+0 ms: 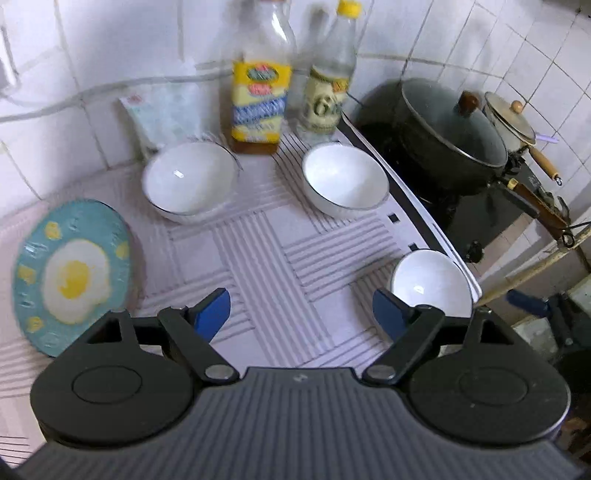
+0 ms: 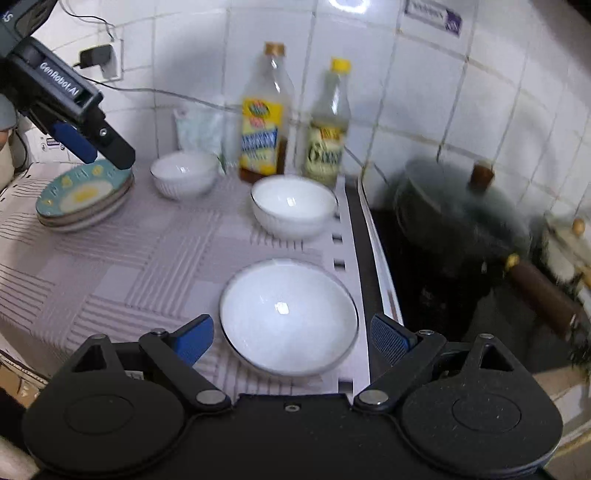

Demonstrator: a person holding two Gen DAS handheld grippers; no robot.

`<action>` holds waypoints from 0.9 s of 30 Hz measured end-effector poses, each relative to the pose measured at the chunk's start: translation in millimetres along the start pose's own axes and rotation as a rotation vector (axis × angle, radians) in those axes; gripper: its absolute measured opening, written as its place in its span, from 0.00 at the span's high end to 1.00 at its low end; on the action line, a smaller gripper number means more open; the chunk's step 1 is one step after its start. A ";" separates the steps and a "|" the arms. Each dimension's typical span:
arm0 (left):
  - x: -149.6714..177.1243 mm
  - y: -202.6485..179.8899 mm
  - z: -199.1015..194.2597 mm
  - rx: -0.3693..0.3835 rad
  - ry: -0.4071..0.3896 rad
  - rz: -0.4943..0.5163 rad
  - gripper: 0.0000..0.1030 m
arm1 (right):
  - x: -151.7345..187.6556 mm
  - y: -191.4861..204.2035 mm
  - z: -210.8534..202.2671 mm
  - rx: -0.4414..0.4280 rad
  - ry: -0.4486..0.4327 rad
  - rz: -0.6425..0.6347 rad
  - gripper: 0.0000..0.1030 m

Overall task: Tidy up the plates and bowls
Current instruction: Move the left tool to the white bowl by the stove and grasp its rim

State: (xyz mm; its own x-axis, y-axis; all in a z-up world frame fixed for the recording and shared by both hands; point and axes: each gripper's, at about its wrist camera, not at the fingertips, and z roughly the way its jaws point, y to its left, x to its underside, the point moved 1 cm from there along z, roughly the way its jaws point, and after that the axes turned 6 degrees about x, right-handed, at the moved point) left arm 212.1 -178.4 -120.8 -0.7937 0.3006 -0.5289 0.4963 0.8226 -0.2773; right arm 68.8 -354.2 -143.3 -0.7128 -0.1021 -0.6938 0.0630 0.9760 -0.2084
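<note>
white tiled wall (image 2: 424, 110) behind, striped cloth (image 1: 280, 236) on counter, plug in socket (image 2: 98, 57), glare on tiles.

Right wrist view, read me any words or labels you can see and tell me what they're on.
"GenRobot.AI": on the side of the left gripper.
Yellow-label bottle: print too blurred to read.
Yellow-cap bottle: label too blurred to read.
Wall sticker: too blurred to read.
</note>
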 end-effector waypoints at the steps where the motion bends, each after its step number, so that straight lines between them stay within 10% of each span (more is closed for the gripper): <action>1: 0.2 -1.5 7.4 0.009 0.013 -0.013 0.18 | 6.2 -2.8 5.4 -0.007 0.006 0.003 0.09; 19: 7.4 -57.6 120.9 0.118 0.164 0.036 0.23 | 54.4 3.2 71.3 -0.057 -0.007 0.007 0.08; 27: 13.8 -63.6 146.4 0.111 0.220 0.054 0.75 | 50.7 5.2 83.3 -0.078 -0.091 0.024 0.08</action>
State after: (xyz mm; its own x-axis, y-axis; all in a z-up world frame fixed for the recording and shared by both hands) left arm 221.0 -297.3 -227.9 -0.8167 0.4504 -0.3609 0.5658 0.7481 -0.3467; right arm 91.2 -370.3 -237.0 -0.6449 -0.0920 -0.7587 0.0226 0.9900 -0.1392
